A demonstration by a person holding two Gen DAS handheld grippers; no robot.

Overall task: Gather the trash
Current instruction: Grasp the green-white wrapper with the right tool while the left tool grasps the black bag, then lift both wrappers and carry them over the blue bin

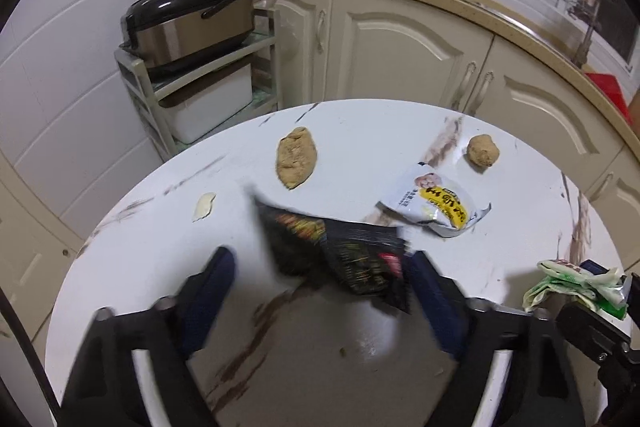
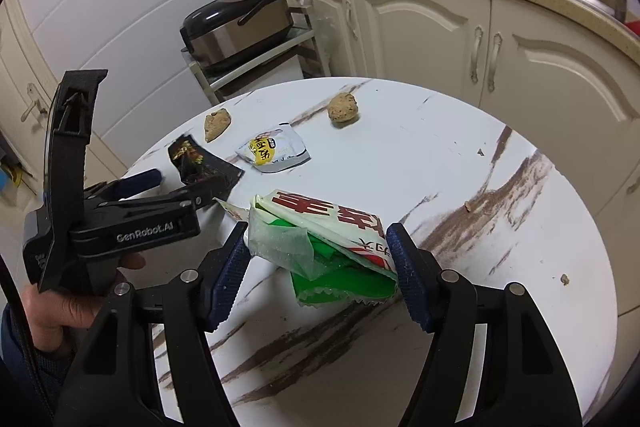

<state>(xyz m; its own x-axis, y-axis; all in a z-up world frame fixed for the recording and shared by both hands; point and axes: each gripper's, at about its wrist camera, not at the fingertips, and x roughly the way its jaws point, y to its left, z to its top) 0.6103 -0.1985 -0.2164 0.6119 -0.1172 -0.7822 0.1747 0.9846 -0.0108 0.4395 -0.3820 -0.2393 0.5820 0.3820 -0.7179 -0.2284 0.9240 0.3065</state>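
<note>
A round white table (image 2: pixel 460 163) with brown streaks stands in a kitchen. The right gripper (image 2: pixel 318 251) pinches a crumpled green-and-white wrapper (image 2: pixel 320 239) — the left gripper (image 1: pixel 320 267) is spread around a black wrapper (image 1: pixel 340 251).

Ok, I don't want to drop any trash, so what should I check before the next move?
1. Right gripper clamped on the green-and-white wrapper: ok, both pads press its sides.
2. Black wrapper between the left gripper fingers: ok.
3. Left gripper shut on it: not ok, one pad stands clear of the wrapper.
4. Table cleared: not ok; the white-and-yellow packet, two brown lumps and a pale scrap remain.
5. Bin within reach: cannot tell, none in view.
</note>
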